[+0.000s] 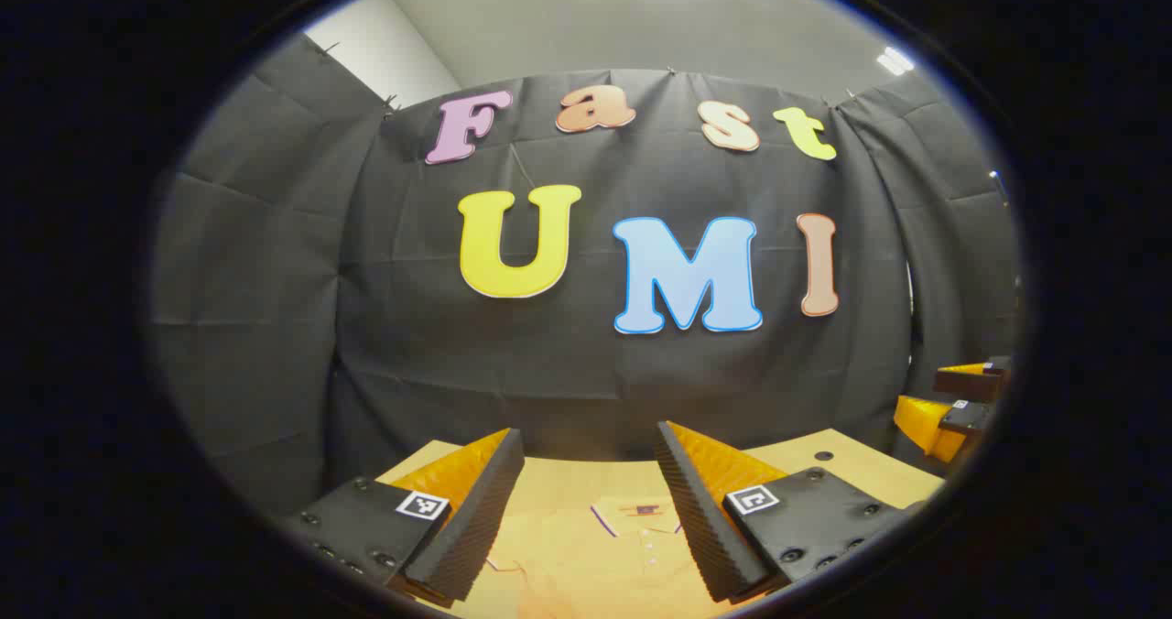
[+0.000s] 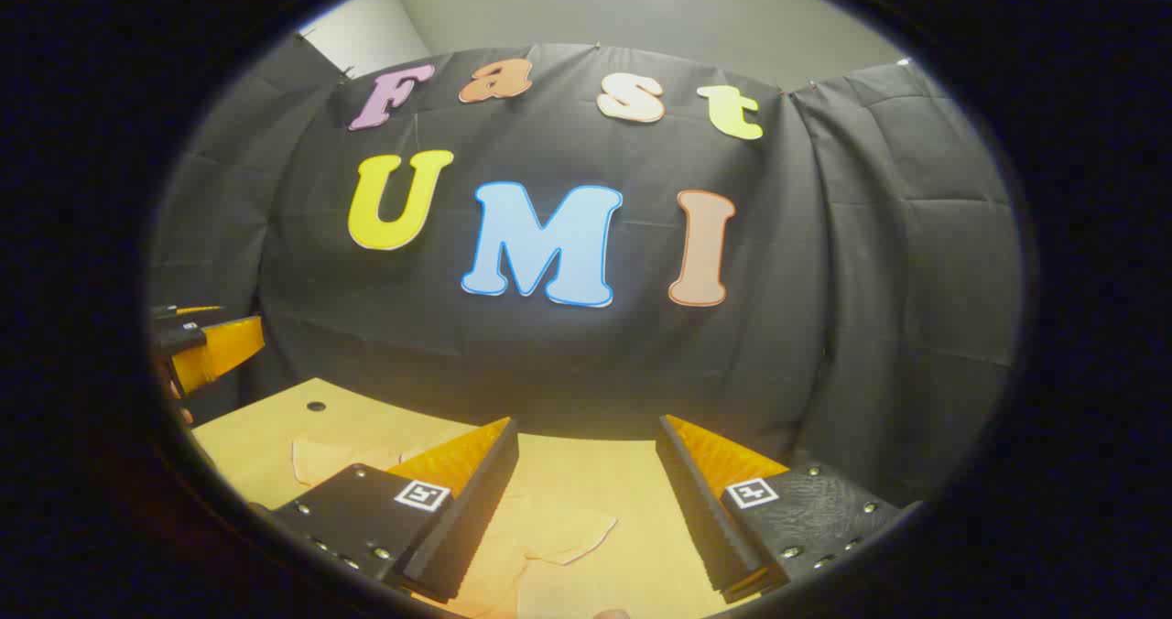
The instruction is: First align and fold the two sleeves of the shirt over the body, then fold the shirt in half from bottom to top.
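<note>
My left gripper [image 1: 591, 472] and right gripper [image 2: 586, 463] both hung with jaws spread, holding nothing, above the pale orange collared shirt [image 1: 632, 546] (lying flat) on the light wooden table [image 1: 851, 468].

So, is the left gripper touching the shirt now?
Apart. The left gripper view shows the left gripper with jaws open, nothing between them; the shirt lies flat on the table beyond.
</note>
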Motion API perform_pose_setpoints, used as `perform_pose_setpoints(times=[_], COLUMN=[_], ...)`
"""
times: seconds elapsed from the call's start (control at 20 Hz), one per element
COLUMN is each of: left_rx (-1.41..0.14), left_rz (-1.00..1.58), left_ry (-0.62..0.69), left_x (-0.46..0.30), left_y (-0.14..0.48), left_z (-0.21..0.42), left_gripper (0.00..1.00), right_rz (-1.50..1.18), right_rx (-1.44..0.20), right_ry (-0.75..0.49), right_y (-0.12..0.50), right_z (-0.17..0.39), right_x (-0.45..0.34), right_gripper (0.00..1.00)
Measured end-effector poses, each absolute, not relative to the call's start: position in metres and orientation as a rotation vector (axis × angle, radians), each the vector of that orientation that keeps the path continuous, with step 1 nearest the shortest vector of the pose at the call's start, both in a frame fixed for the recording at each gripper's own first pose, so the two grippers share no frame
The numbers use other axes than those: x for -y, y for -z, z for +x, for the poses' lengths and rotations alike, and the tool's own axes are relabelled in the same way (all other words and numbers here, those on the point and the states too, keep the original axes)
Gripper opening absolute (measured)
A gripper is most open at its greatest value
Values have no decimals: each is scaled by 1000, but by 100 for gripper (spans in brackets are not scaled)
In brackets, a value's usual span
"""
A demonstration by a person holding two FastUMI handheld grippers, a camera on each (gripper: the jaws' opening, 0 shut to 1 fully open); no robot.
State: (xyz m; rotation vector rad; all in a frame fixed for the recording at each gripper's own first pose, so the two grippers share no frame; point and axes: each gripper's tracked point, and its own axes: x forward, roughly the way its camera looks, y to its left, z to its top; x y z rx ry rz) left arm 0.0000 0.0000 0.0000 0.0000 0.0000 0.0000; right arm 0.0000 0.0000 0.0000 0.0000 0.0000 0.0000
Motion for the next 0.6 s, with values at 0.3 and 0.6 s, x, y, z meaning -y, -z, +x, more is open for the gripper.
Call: perform_pose_setpoints(times=[0.3,0.6], left_rx=[-16,-23], left_rz=[-15,-24], left_ry=[-19,-40], left_x=[-8,-11], left_y=[8,12], left_z=[-3,-4], left_gripper=[96,96], right_rz=[-9,-16], right_rx=[-2,8], right_ry=[-19,-28], right_y=[3,3], right_z=[0,3], right_x=[-7,-8], right_gripper=[94,94])
